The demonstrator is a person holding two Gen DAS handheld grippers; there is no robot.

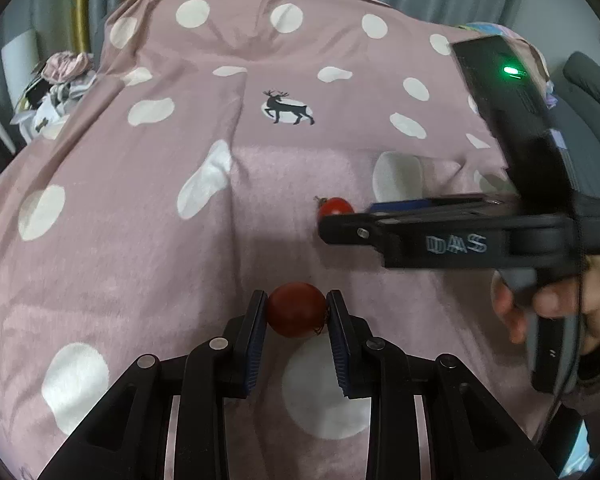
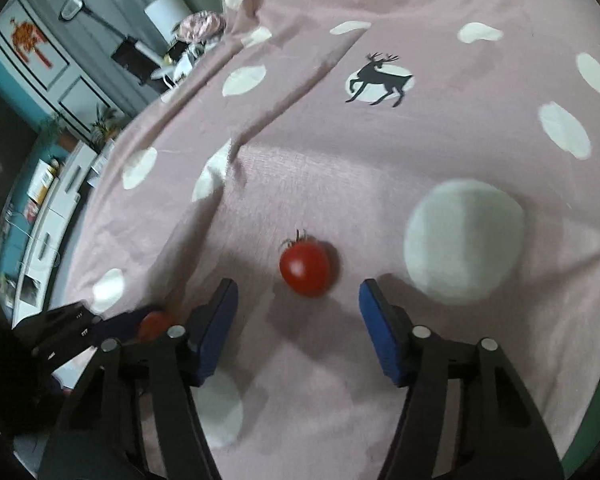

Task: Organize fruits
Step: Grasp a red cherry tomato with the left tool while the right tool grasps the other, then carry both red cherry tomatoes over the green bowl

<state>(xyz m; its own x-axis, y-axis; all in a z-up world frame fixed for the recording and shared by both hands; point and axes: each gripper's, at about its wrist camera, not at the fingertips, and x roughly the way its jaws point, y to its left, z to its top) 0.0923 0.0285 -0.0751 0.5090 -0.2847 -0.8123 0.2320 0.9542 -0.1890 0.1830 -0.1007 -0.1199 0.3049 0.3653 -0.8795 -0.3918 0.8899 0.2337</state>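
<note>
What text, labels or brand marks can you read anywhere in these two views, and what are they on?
"DAAS": white outline letters, slightly blurred, on the side of the right tool, in the left wrist view.
Small white marks on the left tool's body, right wrist view: too blurred to read.
Nothing else legible.

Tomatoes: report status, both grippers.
Left gripper shut on near tomato. Right gripper open, far tomato just ahead on the cloth. Nothing in the way.

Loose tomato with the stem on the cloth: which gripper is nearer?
Right. The right gripper is open with the loose tomato just ahead of its fingertips. The left gripper sits farther back, shut on another tomato.
</note>
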